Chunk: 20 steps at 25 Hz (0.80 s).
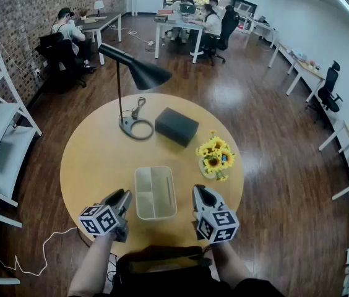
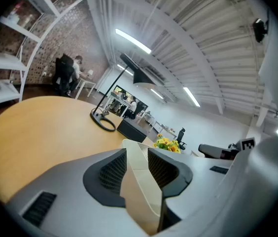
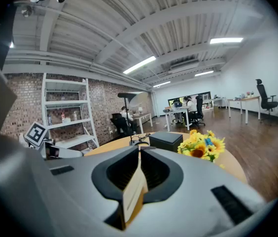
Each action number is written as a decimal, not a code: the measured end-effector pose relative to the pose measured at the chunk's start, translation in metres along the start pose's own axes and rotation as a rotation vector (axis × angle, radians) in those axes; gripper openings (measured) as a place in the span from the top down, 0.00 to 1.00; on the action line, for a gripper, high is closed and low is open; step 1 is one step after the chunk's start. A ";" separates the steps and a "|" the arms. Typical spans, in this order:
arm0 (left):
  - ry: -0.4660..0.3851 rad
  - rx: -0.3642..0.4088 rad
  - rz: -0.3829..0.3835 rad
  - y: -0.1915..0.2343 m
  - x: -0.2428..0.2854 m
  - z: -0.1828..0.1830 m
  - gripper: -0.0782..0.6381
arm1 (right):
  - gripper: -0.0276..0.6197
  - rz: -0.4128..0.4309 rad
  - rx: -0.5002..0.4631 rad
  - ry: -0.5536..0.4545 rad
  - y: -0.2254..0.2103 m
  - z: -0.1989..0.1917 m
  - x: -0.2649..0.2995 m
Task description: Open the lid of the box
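A round wooden counter point(image 1: 94, 153) is seen from above. Near its front edge lies a pale cream box point(image 1: 155, 192), rectangular, with a dividing line running down its top. Whether a lid covers it cannot be told.

The left tool point(image 1: 124, 197) sits just beside the box's left side, its jaws a little apart, and the box's edge shows through the gap between them. The right tool point(image 1: 200, 193) sits near the box's right side, apart from it, its jaws closed together on nothing.

Farther back on the counter stand a black desk lamp point(image 1: 138, 73), a dark case point(image 1: 176, 126) and a bunch of sunflowers point(image 1: 216, 156).
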State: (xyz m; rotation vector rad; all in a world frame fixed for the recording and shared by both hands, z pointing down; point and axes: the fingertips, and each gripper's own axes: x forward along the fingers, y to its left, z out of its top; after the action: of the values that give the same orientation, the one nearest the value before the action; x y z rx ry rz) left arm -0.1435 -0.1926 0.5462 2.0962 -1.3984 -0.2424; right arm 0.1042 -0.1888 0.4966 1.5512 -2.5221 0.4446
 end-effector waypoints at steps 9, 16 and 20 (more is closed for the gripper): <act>0.121 -0.103 0.080 0.016 0.043 -0.047 0.71 | 0.84 0.070 -0.091 0.179 0.058 -0.052 0.046; 0.125 -0.120 0.080 0.020 0.053 -0.055 0.70 | 0.84 -0.017 -0.157 0.306 0.054 -0.095 0.066; 0.118 -0.129 0.075 0.019 0.052 -0.056 0.70 | 0.85 -0.056 -0.153 0.359 0.046 -0.109 0.070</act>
State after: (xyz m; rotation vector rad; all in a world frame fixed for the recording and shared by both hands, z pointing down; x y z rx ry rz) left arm -0.1106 -0.2224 0.6111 1.9171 -1.3522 -0.1709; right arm 0.0282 -0.1936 0.6110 1.3447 -2.1813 0.4630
